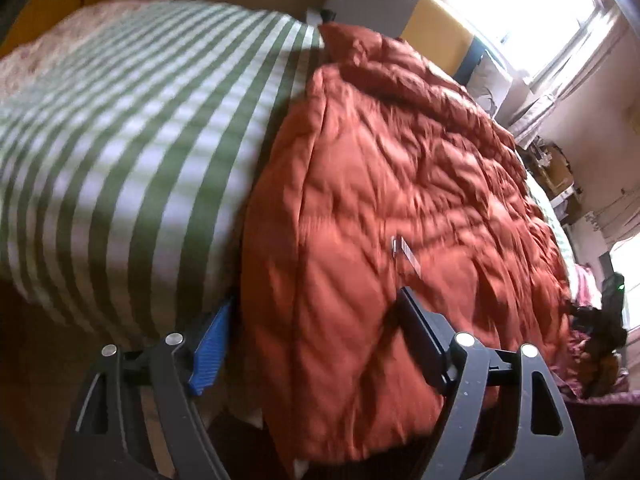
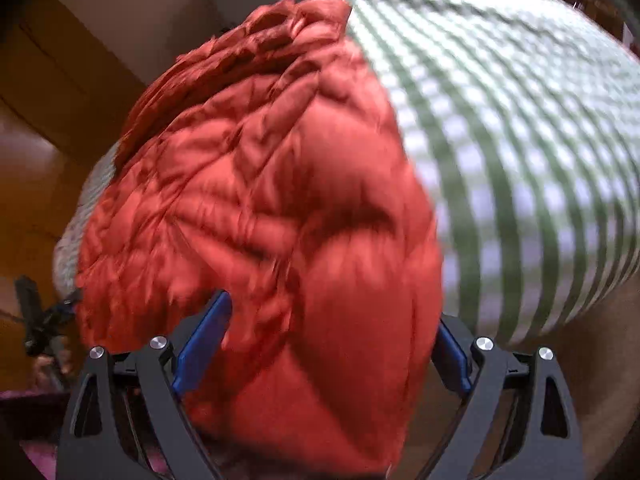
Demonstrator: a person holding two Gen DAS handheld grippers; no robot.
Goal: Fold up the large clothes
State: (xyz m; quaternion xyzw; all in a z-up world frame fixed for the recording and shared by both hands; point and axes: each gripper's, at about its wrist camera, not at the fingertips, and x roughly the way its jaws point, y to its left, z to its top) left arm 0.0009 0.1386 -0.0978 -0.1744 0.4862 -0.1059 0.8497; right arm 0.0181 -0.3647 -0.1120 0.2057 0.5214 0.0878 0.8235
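Looking down the left wrist camera first: the rust-red puffer jacket [image 1: 400,184] sprawls over the green-checked bedspread [image 1: 132,136], filling the frame from 12 o'clock round to 5. The left gripper [image 1: 316,340] has its fingers spread wide, the blue pad [image 1: 210,354] at 7 o'clock and the dark one at 5, with the jacket's near hem bulging between them. Whether it is actually pinching cloth, I cannot tell; the spread says probably not yet. A small pale tag or zip pull [image 1: 404,254] sits just above the right finger.

Over to the right wrist camera: the jacket [image 2: 260,200] swells up dead centre, the bedspread [image 2: 520,140] running off from 1 to 4 o'clock. The right gripper [image 2: 328,344] is parted wide too, blue pads [image 2: 204,344] at 7 and 5, a fat fold of quilted fabric sitting between them. Everything's blurred, so contact is unclear.

To do this well, I'd say both claws want a deep bite on the hem, through both layers, at matching corners. Slippery, puffy stuff like this likely slides out of a shallow pinch. Then lift evenly, keeping the edge taut.
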